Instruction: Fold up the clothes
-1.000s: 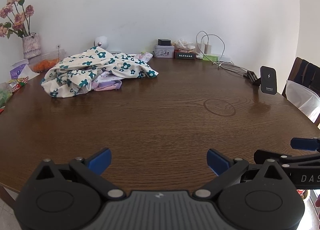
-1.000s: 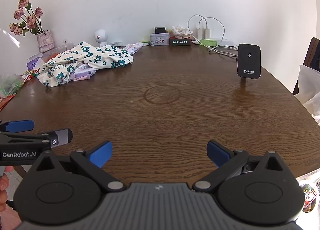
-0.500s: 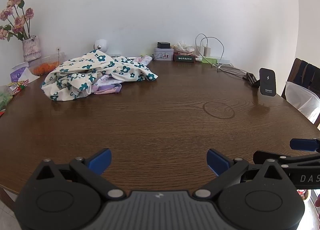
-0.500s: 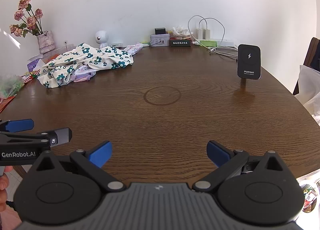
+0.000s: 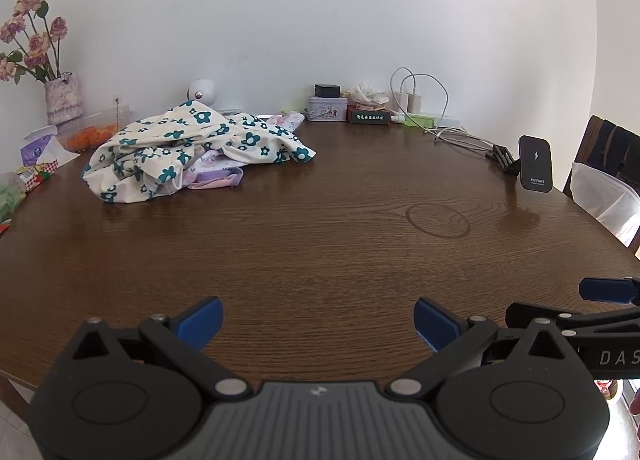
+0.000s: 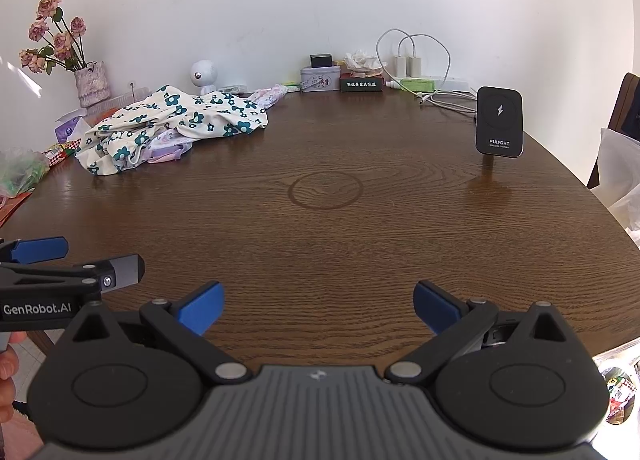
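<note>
Two open hand-held grippers [image 5: 318, 322] [image 6: 316, 306], clothes pile [image 5: 192, 147] far-left, well apart

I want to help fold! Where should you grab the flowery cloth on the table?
Probably the loose corner of the flowery cloth that lies flat toward the table's middle. Come from the near side with the left gripper, open now; that edge sticks out free.

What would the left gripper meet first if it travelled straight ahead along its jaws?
Mostly bare table; the left gripper points past the floral clothes, towards the small tin by the wall, though depth is uncertain.
</note>
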Demonstrator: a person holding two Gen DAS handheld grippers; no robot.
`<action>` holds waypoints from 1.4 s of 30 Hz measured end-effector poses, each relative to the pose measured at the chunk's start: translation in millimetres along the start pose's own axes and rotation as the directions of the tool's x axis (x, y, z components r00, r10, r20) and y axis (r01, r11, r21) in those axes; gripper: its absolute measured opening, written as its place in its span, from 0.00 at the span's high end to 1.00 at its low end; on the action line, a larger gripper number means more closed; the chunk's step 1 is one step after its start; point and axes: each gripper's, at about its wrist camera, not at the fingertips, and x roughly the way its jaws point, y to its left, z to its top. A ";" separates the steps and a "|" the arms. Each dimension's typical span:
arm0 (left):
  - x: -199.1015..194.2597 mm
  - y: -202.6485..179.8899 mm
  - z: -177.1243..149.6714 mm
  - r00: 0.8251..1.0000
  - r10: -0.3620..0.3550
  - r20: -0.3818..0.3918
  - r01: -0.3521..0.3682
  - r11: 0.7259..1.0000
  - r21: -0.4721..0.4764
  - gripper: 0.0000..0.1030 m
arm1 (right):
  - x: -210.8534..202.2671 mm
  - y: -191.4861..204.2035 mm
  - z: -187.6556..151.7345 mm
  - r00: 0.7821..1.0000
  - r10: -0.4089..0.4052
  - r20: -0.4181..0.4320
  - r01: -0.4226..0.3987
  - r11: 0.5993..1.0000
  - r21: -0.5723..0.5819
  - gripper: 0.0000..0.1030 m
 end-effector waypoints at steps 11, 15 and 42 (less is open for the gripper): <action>0.5 -0.5 -0.4 1.000 0.001 -0.001 -0.001 1.000 -0.001 0.01 | -0.2 -0.9 -0.6 1.000 0.001 -0.002 -0.001 1.000 0.001 0.00; 1.2 0.1 -0.5 1.000 0.001 -0.004 -0.001 1.000 -0.003 0.01 | 0.0 -0.8 -0.9 1.000 0.000 -0.004 0.000 1.000 0.001 0.00; 3.5 0.8 -0.9 1.000 0.002 -0.009 -0.002 1.000 0.003 0.01 | 2.6 -0.5 -0.9 1.000 -0.001 -0.015 0.002 1.000 0.002 0.00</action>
